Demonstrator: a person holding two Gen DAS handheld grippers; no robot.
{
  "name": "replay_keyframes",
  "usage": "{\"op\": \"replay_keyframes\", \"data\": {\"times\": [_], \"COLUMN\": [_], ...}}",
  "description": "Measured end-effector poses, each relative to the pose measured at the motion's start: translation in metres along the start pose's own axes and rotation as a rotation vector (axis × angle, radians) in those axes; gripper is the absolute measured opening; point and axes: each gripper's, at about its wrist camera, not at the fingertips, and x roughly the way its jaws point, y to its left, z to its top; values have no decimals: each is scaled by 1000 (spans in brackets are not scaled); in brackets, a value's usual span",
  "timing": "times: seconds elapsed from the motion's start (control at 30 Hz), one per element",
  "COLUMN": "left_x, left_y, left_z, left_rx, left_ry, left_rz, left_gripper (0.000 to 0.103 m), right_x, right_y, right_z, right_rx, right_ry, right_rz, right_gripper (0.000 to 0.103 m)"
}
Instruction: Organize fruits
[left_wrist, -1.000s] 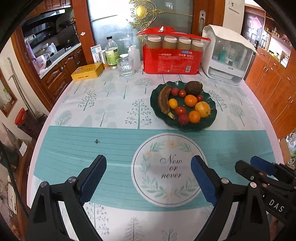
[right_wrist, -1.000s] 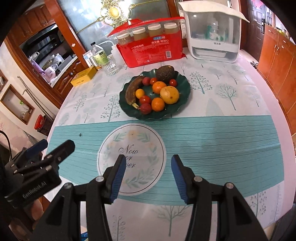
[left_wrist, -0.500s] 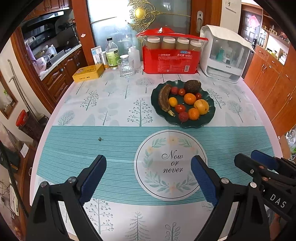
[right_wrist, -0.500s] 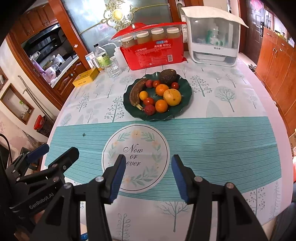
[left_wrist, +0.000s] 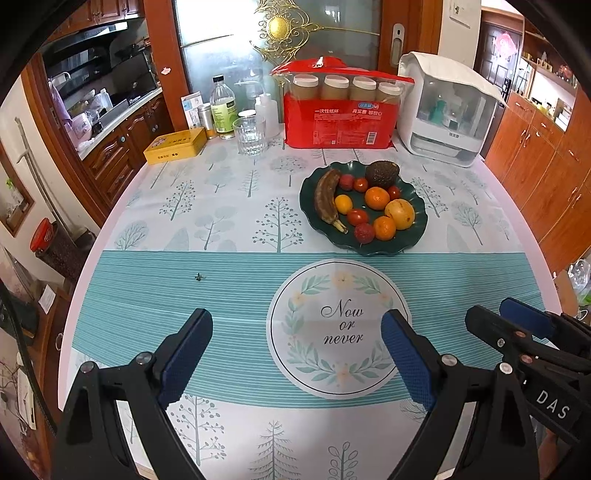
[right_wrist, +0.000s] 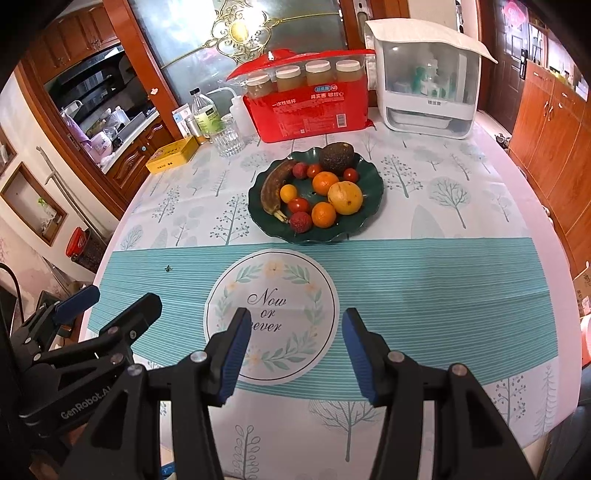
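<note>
A dark green wavy plate (left_wrist: 419, 225) (right_wrist: 373, 192) sits past the middle of the table. It holds a brown banana (left_wrist: 327, 197) (right_wrist: 271, 186), an avocado (left_wrist: 382, 172) (right_wrist: 336, 157), oranges (left_wrist: 376, 197) (right_wrist: 325, 182), a yellow fruit (left_wrist: 399, 214) (right_wrist: 345, 197) and small red fruits. My left gripper (left_wrist: 297, 354) is open and empty over the near table, well short of the plate. My right gripper (right_wrist: 295, 350) is open and empty, also near the front edge. Each gripper shows at the side of the other's view.
At the back stand a red pack of paper cups (left_wrist: 340, 118), a white appliance (left_wrist: 448, 110), a glass (left_wrist: 250, 134), bottles (left_wrist: 223, 109) and a yellow tin (left_wrist: 175, 144). A small fly-like speck (left_wrist: 199, 277) lies on the teal cloth band. Wooden cabinets flank the table.
Both grippers have drawn back toward the table's near edge; the plate looks farther and more of the front cloth shows. Both stay open and empty.
</note>
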Motion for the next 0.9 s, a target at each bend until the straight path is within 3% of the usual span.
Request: {"op": "replay_keyframes", "data": {"times": [0.9], "left_x": [-1], "left_y": [2], "left_z": [-1], "left_rx": [-7], "left_ry": [9], "left_rz": [-8], "left_gripper": [92], "right_x": [-4], "right_y": [4], "right_z": [-2], "right_rx": [0], "right_ry": [-4], "right_rz": [-2], "right_gripper": [52]}}
